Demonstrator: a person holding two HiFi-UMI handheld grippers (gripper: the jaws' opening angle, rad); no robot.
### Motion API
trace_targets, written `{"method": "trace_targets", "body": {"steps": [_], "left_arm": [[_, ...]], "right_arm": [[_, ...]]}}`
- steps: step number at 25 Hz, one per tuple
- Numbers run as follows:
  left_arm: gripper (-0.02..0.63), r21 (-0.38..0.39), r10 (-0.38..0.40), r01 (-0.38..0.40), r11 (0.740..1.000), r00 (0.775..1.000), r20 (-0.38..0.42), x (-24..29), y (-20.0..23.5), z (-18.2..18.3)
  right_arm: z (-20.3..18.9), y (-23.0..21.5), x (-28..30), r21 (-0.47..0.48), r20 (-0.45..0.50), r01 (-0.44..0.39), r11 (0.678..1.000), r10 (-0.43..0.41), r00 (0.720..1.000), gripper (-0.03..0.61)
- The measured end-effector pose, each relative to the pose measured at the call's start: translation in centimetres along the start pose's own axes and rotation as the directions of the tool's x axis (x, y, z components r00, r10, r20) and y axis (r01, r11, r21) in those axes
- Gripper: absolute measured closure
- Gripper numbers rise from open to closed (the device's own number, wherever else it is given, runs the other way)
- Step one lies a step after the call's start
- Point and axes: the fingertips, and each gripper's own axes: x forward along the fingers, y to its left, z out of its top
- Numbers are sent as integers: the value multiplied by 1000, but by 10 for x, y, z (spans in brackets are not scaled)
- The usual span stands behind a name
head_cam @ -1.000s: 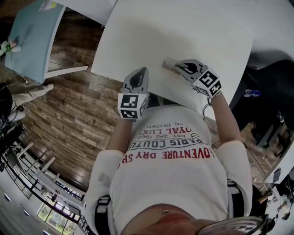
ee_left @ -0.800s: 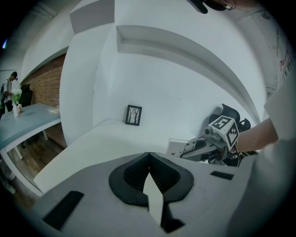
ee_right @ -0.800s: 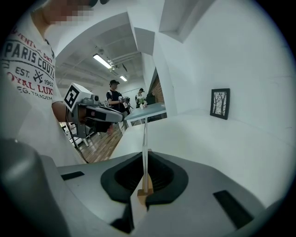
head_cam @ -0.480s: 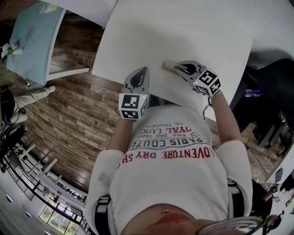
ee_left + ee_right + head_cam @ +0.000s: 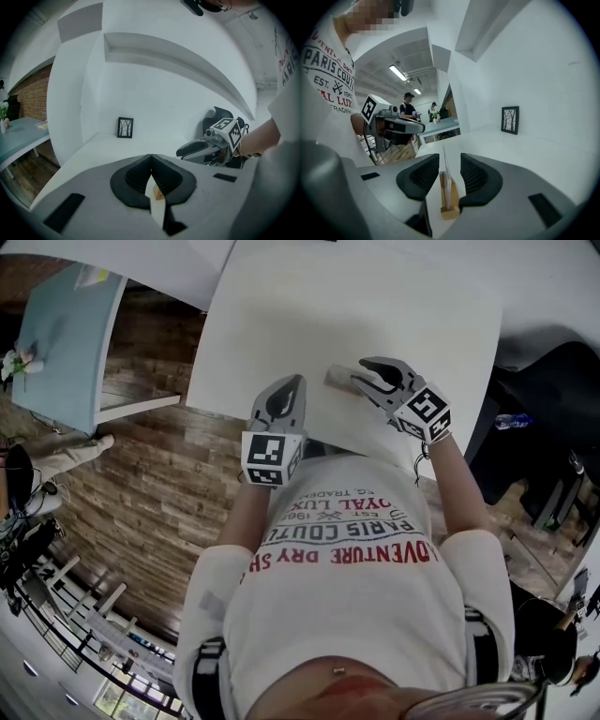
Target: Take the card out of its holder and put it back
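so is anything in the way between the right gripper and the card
Nothing visible is. The card stands upright in its wooden holder, directly between the jaws of the right gripper. The jaws are opening and leave a gap on each side of the card. Only the white table shows around the holder.

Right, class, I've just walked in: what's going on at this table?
A person works at a white table with a two-jaw gripper in each hand. The right gripper sits astride a thin white card that stands upright in its small wooden slotted holder. Its jaws are opening, with the card between them but not pinched. The left gripper hangs near the table's front edge, jaws together.
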Motion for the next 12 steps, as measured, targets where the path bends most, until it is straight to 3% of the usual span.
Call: {"method": "trace_targets", "body": {"steps": [3, 5, 8, 12], "left_arm": [[589, 23, -39, 39, 999, 999, 20, 2, -3, 10], [589, 37, -69, 68, 997, 997, 30, 2, -7, 16], [589, 58, -114, 111, 992, 993, 39, 0, -14, 22], [589, 92, -175, 170, 981, 983, 49, 0, -22, 25]], "right_arm": [[21, -3, -13, 21, 75, 106, 994, -108, 991, 443], [35, -6, -27, 48, 126, 197, 979, -201, 971, 445], [46, -8, -49, 81, 166, 322, 943, -332, 929, 451], [42, -8, -74, 127, 171, 472, 872, -488, 856, 512]]}}
